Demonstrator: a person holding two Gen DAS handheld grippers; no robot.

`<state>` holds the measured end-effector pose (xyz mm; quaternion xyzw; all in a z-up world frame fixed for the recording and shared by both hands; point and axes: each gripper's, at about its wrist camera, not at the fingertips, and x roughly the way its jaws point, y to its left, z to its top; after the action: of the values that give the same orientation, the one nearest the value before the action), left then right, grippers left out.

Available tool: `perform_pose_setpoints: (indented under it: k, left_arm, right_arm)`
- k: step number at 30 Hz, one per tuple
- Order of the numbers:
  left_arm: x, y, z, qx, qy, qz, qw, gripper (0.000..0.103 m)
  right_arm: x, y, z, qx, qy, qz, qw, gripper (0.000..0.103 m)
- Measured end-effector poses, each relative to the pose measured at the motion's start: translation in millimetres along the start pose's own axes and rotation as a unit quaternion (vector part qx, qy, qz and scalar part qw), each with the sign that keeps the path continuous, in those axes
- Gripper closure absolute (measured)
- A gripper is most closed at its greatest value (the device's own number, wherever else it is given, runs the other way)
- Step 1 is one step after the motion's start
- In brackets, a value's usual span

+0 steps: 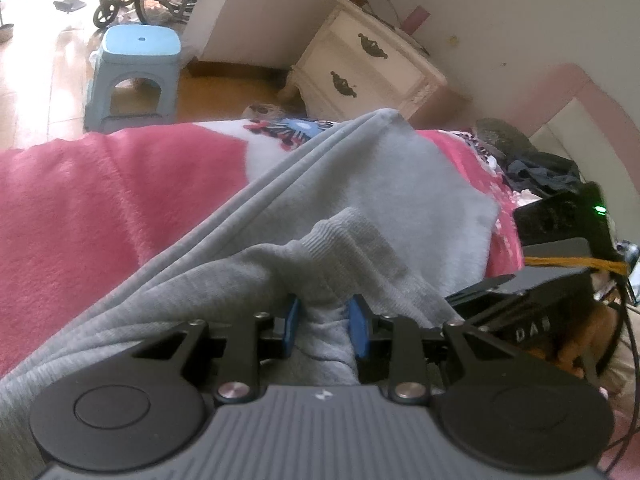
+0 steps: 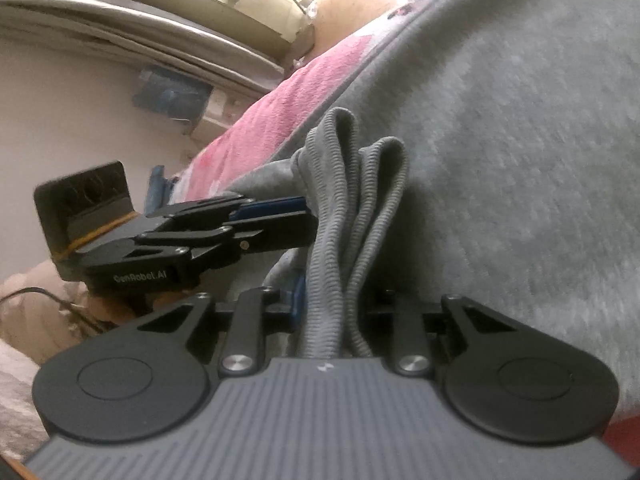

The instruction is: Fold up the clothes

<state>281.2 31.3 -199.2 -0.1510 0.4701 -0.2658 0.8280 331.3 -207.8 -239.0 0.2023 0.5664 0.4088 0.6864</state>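
Across the pink fleece blanket (image 1: 100, 200) on the bed, our grey cotton sweatshirt (image 1: 400, 184) fills mid-frame, doubled once lengthwise; further folds remain, we judge. Our left claw (image 1: 325, 330) pinches its bunched hem, and our right claw (image 2: 340, 308) clamps the ribbed band (image 2: 352, 208). Lower left of the right view reads "GenRobot.AI".

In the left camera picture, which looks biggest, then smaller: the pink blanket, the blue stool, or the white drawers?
1. pink blanket, by far.
2 and 3. white drawers and blue stool look about alike; I can't rank them.
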Motion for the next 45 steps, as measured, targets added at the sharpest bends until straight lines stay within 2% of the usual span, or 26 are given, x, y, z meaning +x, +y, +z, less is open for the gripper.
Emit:
perform_pose_setpoints:
  k: [5, 9, 14, 20, 27, 34, 37, 45]
  left_arm:
    - [-4.1, -2.8, 5.7, -0.004, 0.006, 0.008, 0.9999, 0.072]
    - [-13.0, -11.3, 11.5, 0.009, 0.007, 0.021, 0.9997, 0.072]
    - [-26.3, -22.2, 20.0, 0.025, -0.005, 0.024, 0.9994, 0.071]
    - [-31.4, -34.5, 30.8, 0.038, -0.012, 0.027, 0.9988, 0.072]
    - [-35.5, -44.7, 35.2, 0.05, -0.011, 0.02, 0.9985, 0.072]
    - [-41.4, -46.9, 40.7, 0.052, -0.024, 0.011, 0.9983, 0.072]
    - [-40.4, -43.7, 39.3, 0.046, -0.027, 0.012, 0.9985, 0.072]
    - [-35.3, -28.1, 26.4, 0.019, -0.016, 0.021, 0.9995, 0.072]
  right_arm:
    - [-3.5, 39.5, -7.6, -0.063, -0.018, -0.101, 0.993, 0.083]
    - [-8.8, 53.7, -15.2, -0.074, -0.035, -0.149, 0.985, 0.085]
    - [-21.9, 73.9, -20.1, -0.125, -0.062, -0.193, 0.971, 0.086]
    - [-49.8, 77.1, -10.5, -0.146, -0.096, -0.223, 0.959, 0.086]
    - [-88.6, 57.1, 13.6, -0.144, -0.136, -0.276, 0.94, 0.086]
    - [-144.2, 16.0, 49.1, -0.14, -0.159, -0.348, 0.913, 0.086]
    - [-158.1, -5.8, 66.1, -0.143, -0.151, -0.374, 0.904, 0.086]
    - [-157.2, -38.2, 110.2, -0.18, -0.109, -0.401, 0.892, 0.086]
